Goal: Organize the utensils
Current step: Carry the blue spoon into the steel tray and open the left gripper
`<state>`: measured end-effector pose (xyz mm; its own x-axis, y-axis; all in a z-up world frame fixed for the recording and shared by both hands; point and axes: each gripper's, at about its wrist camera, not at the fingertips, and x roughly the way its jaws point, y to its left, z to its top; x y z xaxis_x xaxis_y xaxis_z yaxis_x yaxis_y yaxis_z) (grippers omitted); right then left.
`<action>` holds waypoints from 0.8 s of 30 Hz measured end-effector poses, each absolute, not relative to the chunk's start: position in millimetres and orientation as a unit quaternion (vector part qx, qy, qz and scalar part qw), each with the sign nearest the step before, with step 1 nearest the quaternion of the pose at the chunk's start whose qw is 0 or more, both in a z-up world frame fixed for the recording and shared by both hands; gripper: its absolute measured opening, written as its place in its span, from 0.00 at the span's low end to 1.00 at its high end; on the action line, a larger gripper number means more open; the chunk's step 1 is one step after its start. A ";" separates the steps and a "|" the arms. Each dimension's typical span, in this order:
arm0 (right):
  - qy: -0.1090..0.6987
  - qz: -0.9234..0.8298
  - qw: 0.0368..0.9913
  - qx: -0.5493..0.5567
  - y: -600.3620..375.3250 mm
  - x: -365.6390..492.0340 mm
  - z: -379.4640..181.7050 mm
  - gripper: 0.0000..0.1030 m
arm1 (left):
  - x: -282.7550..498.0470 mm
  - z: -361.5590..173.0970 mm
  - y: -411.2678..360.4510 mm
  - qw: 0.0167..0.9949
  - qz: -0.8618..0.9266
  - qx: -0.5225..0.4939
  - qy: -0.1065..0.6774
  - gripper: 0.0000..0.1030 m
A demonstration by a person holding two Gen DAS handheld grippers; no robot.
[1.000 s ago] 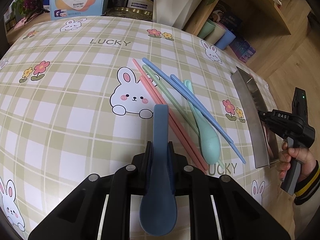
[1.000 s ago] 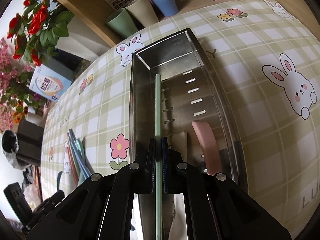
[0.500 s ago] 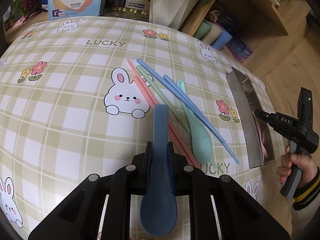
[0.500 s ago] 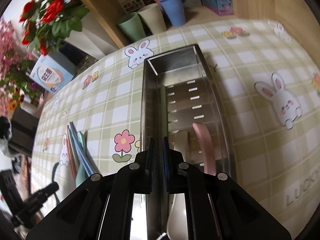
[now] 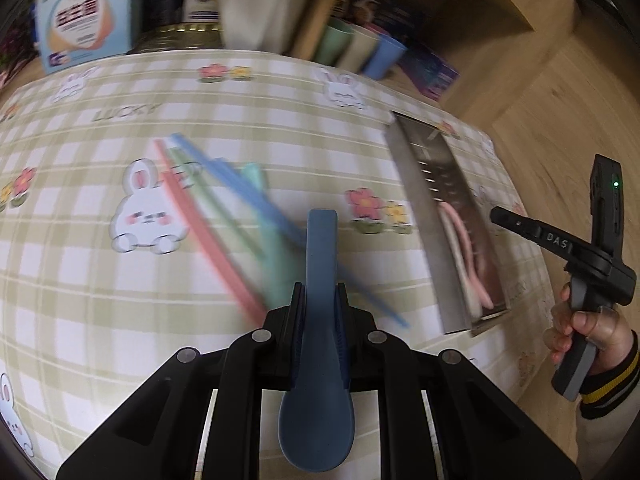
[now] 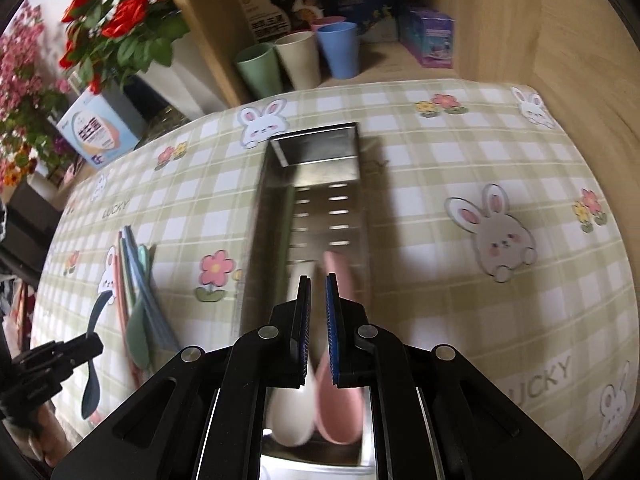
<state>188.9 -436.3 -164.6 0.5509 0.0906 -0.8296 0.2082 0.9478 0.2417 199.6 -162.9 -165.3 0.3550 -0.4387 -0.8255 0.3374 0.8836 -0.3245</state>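
My left gripper (image 5: 320, 292) is shut on a dark blue spoon (image 5: 318, 360), held above the checked tablecloth, handle pointing forward. Pink, green and blue chopsticks (image 5: 208, 216) and a mint spoon (image 5: 276, 248) lie on the cloth ahead of it, blurred. A steel utensil tray (image 5: 424, 216) lies to the right with a pink spoon (image 6: 340, 384) and a white spoon (image 6: 290, 404) inside. My right gripper (image 6: 317, 312) hovers above the tray's (image 6: 264, 208) near end, empty, with a narrow gap between its fingers. The green chopstick it held is hard to make out in the tray.
A wooden shelf behind the table holds green, cream and blue cups (image 6: 298, 58) and boxes. A white flower pot (image 5: 264, 4) and a blue box (image 5: 84, 20) stand at the table's far edge. The table's right edge drops to a wooden floor.
My right gripper let go of the green chopstick over the tray and lifted back. My left gripper with the blue spoon swung right toward the tray.
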 end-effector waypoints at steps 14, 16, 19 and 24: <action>0.458 -0.049 0.865 0.198 -484.8 162.3 -175.6 0.44 | 212.2 -150.8 -282.6 0.795 -0.282 -0.082 0.530 0.14; 0.456 -0.048 0.865 0.203 -488.2 160.8 -175.9 0.44 | 213.5 -151.3 -297.5 0.796 -0.283 -0.083 0.529 0.14; 0.454 -0.046 0.865 0.208 -492.6 158.9 -176.7 0.44 | 215.8 -155.6 -315.3 0.793 -0.287 -0.084 0.531 0.14; 0.451 -0.045 0.864 0.218 -499.9 158.8 -180.1 0.44 | 218.9 -168.1 -329.1 0.793 -0.274 -0.083 0.537 0.14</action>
